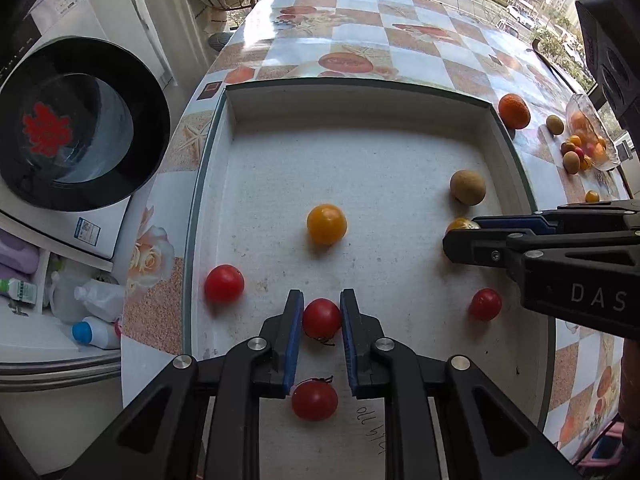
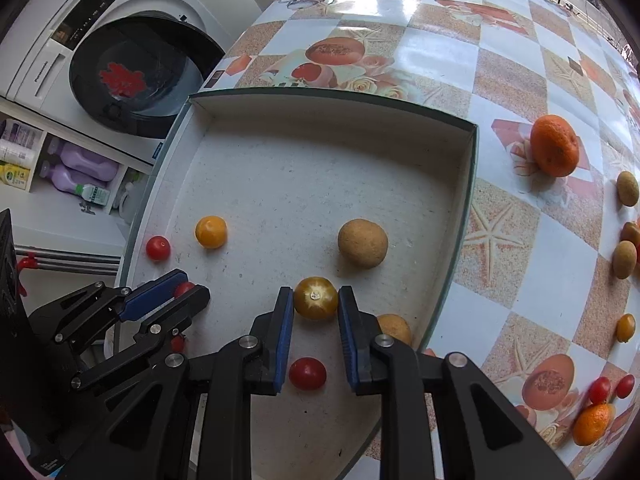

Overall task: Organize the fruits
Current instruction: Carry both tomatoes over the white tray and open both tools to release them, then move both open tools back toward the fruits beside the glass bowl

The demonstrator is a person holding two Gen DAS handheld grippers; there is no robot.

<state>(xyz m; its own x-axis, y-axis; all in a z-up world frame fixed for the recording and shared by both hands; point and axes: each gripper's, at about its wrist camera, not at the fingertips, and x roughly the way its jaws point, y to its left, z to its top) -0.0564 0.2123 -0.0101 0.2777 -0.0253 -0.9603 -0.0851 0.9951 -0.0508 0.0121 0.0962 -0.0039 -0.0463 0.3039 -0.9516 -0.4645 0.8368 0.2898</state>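
A shallow white tray (image 1: 360, 116) (image 2: 328, 120) lies on the table and holds several fruits. My left gripper (image 1: 321, 311) is shut on a red cherry tomato (image 1: 321, 319) just above the tray floor; it also shows in the right wrist view (image 2: 185, 289). My right gripper (image 2: 316, 298) is shut on a yellow cherry tomato (image 2: 315, 298), partly hidden in the left wrist view (image 1: 460, 225). Loose in the tray are a yellow tomato (image 1: 327, 224) (image 2: 211, 232), a brown longan (image 1: 467, 187) (image 2: 362, 243) and red tomatoes (image 1: 224, 283) (image 1: 315, 400) (image 1: 485, 304) (image 2: 307, 373).
On the tablecloth right of the tray lie a mandarin (image 1: 514, 111) (image 2: 554, 145), several longans (image 2: 627, 188) and small tomatoes (image 2: 600, 390). A glass dish (image 1: 592, 136) of fruit stands at the far right. A washing machine (image 1: 84, 120) (image 2: 132, 76) and a shelf of bottles (image 2: 76, 176) stand left of the table.
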